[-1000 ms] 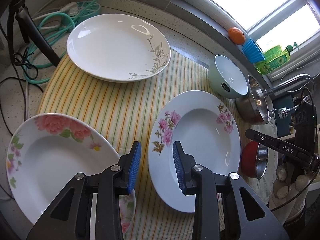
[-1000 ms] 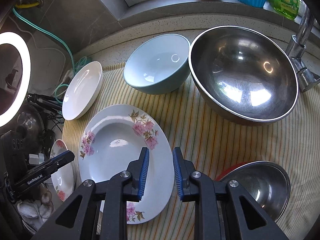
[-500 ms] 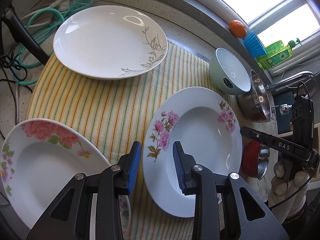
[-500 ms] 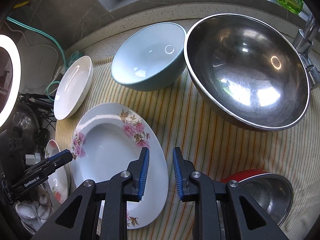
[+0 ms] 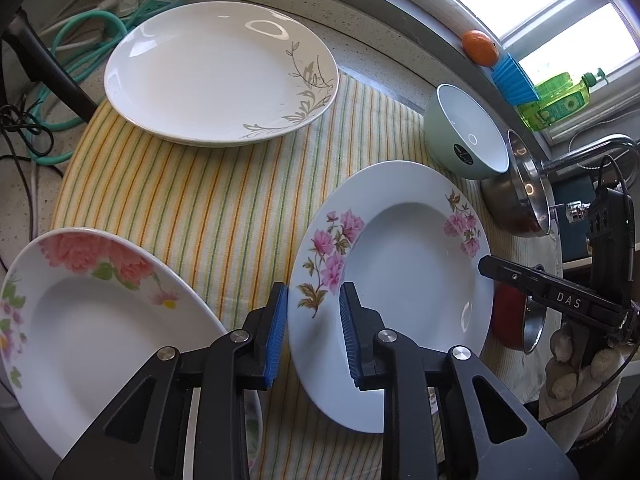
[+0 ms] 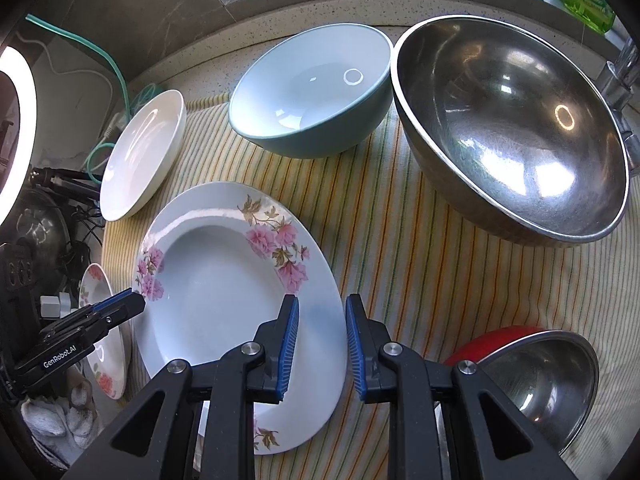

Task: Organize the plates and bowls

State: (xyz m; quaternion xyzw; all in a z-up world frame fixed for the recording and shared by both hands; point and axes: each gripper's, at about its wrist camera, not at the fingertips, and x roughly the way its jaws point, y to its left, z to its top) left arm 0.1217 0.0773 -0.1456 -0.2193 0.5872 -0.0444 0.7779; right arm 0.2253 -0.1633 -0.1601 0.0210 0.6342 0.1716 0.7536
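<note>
Slippage is the chief risk, and it starts with the biggest piece: the steel mixing bowl point(image 6: 516, 132) sits tilted at the far right of the striped cloth point(image 5: 224, 200), close to the tap, so a knock could rock it into the pale blue bowl point(image 6: 312, 96) touching its rim. Next, the pink-flowered plate point(image 5: 404, 280) lies mid-cloth, and both tools straddle its edge. The left gripper point(image 5: 313, 336) is closing on the near-left rim, its jaws narrow, pads not clearly pressing yet; a glazed rim could skid out sideways. The right gripper point(image 6: 322, 348) holds a narrow gap over the opposite rim without a visible pinch. An uneven lift would likely tip the plate onto the rose plate point(image 5: 100, 332) hanging over the cloth's near-left corner, or onto the small red bowl point(image 6: 528, 372) at the near right. The leaf-patterned plate point(image 5: 220, 76) overhangs the far-left edge near loose cables.
</note>
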